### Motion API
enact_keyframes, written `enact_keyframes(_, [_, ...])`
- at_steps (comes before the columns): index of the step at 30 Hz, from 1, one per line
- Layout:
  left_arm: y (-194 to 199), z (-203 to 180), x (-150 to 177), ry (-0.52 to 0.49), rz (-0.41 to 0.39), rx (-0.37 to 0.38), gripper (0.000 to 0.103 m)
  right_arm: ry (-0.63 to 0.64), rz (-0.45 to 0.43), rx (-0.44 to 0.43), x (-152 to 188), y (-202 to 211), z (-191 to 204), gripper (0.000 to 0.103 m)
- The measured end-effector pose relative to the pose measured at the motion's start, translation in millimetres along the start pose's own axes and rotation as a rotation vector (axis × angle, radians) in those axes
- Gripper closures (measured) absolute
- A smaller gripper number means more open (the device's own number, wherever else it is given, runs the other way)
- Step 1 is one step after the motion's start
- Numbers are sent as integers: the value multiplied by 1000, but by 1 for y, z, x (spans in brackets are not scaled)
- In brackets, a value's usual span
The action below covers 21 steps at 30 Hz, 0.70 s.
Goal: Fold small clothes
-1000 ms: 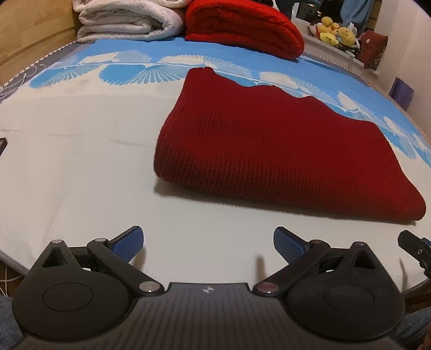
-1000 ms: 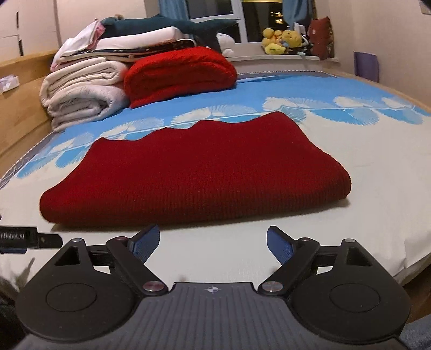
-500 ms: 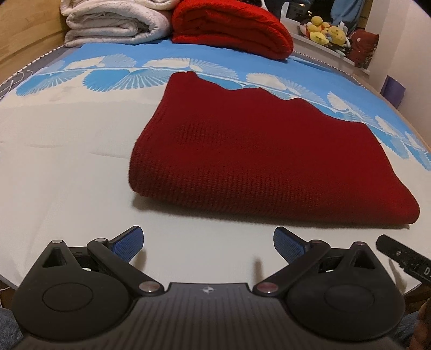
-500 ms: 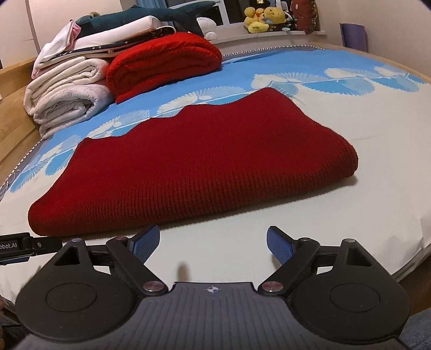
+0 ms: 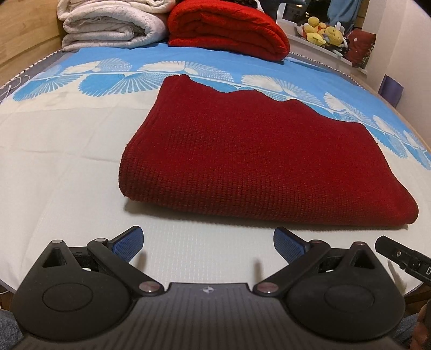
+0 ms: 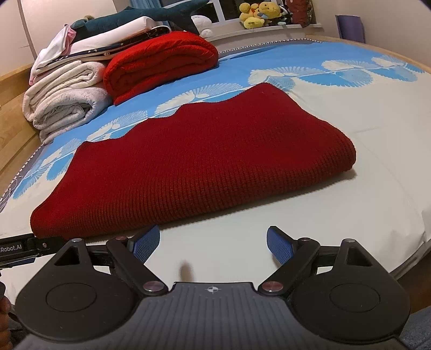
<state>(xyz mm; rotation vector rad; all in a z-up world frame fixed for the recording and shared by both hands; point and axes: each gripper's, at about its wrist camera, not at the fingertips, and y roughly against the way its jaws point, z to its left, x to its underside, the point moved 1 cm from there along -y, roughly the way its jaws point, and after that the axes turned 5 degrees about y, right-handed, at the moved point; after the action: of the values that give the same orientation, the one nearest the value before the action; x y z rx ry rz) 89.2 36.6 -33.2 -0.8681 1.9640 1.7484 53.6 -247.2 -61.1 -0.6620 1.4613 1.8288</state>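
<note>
A dark red knitted sweater (image 5: 258,161) lies folded in the middle of the left wrist picture, flat on the bed sheet (image 5: 67,161), which is white near the camera and blue with white fan shapes farther up. The sweater looks folded over into one thick piece, with a round fold edge facing the camera and a wavy edge at the back. I think it lies flat like this so the next fold can be made neatly. The left gripper (image 5: 207,238) sits at the bottom of its picture with both blue pads spread wide apart and nothing between them, just bare sheet. The right gripper (image 6: 212,241) is the same at the bottom of its picture: spread wide and holding nothing, close to the sweater's near edge but not touching it. Both point down at the near edge, so I think they are getting ready to pick it up, one on each side. In the upper left of the right wrist picture there is a pile of folded white blankets (image 6: 64,107), and a bright red blanket (image 6: 161,62) lies right beside it. Yellow stuffed toys (image 6: 256,13) sit on the window ledge at the top. There are no boxes, baskets or bins to see, so nothing is inside anything here.
</note>
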Motion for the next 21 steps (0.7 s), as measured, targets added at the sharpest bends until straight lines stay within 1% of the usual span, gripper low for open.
enact_keyframes(5, [0, 1, 0, 6, 1, 1, 0, -28, 13, 13, -1, -2, -5, 15])
enact_keyframes(8, [1, 3, -1, 9, 0, 2, 0, -101, 28, 28, -3, -5, -16, 15])
enact_keyframes(9, [1, 4, -1, 13, 1, 3, 0, -152, 35, 15, -5, -6, -23, 16])
enact_keyframes(10, [1, 4, -1, 21, 3, 4, 0, -247, 41, -15, -7, -7, -35, 16])
enact_keyframes(11, [1, 5, -4, 50, 17, 13, 0, -386, 35, -44, -10, -7, -51, 16])
enact_keyframes(12, [1, 6, -7, 95, 34, 49, 0, -508, 22, -52, -11, -8, -66, 16])
enact_keyframes(14, [3, 4, -17, 135, 44, 137, 0, -665, 1, -43, -16, -10, -88, 16])
enact_keyframes(15, [4, 0, -22, 132, 34, 149, 0, -715, -7, -29, -18, -11, -96, 16])
enact_keyframes(16, [6, -4, -28, 115, 12, 146, 0, -745, -19, -17, -21, -12, -101, 15])
enact_keyframes(18, [5, -16, -40, 67, -37, 109, 0, -779, -34, 9, -26, -15, -108, 15])
enact_keyframes(20, [-1, -24, -47, 43, -47, 105, 0, -816, -26, 11, -30, -21, -114, 15])
enact_keyframes(21, [-7, -26, -48, 39, -38, 110, 0, -840, -18, 2, -31, -25, -117, 15])
